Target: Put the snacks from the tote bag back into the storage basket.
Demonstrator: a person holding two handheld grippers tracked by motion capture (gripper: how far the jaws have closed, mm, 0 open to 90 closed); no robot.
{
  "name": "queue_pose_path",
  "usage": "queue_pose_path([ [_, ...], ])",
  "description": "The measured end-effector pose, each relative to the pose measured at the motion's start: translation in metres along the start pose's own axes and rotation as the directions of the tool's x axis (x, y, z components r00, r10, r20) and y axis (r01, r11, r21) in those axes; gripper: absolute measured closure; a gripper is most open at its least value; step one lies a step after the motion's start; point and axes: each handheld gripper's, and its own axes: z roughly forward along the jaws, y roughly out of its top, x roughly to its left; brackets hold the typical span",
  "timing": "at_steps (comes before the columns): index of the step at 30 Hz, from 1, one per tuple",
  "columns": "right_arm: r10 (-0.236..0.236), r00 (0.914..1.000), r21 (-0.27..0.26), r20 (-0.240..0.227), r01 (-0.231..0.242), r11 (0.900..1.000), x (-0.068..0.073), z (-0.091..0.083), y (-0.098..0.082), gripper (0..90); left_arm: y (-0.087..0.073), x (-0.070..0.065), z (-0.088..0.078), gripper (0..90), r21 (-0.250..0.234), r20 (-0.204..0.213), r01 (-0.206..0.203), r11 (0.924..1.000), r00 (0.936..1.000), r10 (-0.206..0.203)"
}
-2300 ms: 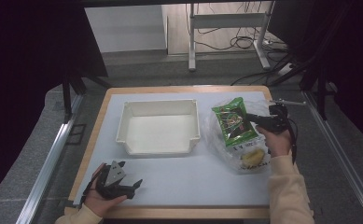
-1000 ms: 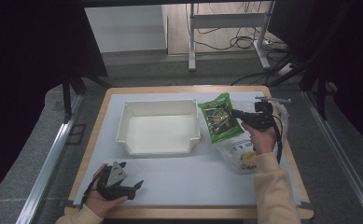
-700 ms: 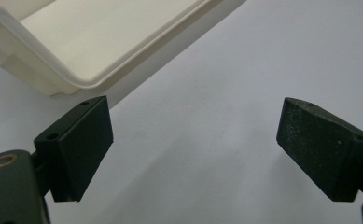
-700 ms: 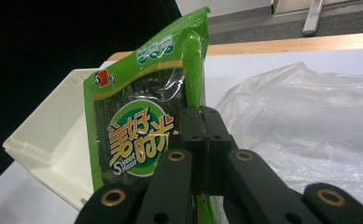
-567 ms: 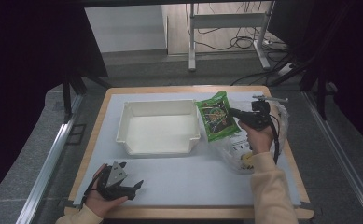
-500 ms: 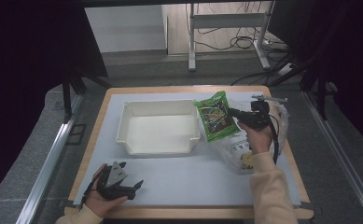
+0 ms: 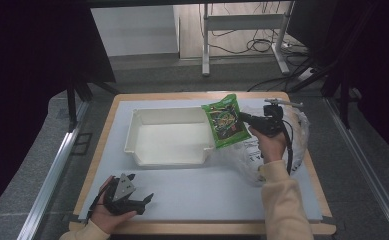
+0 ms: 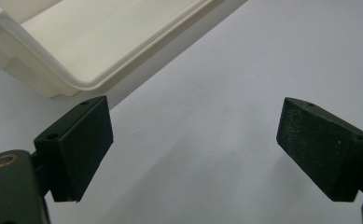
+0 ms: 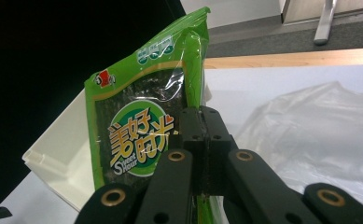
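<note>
A green snack packet (image 7: 225,120) hangs in the air over the right edge of the white tray (image 7: 147,150). My right gripper (image 7: 243,118) is shut on the packet's right edge. In the right gripper view the packet (image 9: 142,126) stands upright with its printed face toward the camera, pinched between the closed jaws of the right gripper (image 9: 202,140). My left gripper (image 7: 144,200) rests on the table near the front left, open with nothing between its pads (image 8: 76,140). A corner of the tray (image 8: 67,60) shows just beyond the left gripper.
A crumpled clear plastic bag (image 7: 274,150) lies on the table at the right, under my right hand; the same plastic bag (image 9: 319,135) appears in the right gripper view. The tray's inside holds nothing. The wooden table edge (image 7: 202,227) runs along the front.
My right gripper has carried the green packet up off the plastic bag and leftward, to the tray's right edge. The left gripper has stayed put.
</note>
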Motion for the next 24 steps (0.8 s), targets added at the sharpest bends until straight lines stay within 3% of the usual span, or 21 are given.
queue_pose_path([
  [24, -0.018, 0.9998, 0.000, 0.005, 0.018, 1.000, 0.025, 0.024, 0.006, 90.0, 0.000, -0.001, 0.000, 10.9, -0.005, 0.007, 0.004, 1.0000, 1.0000, -0.004],
])
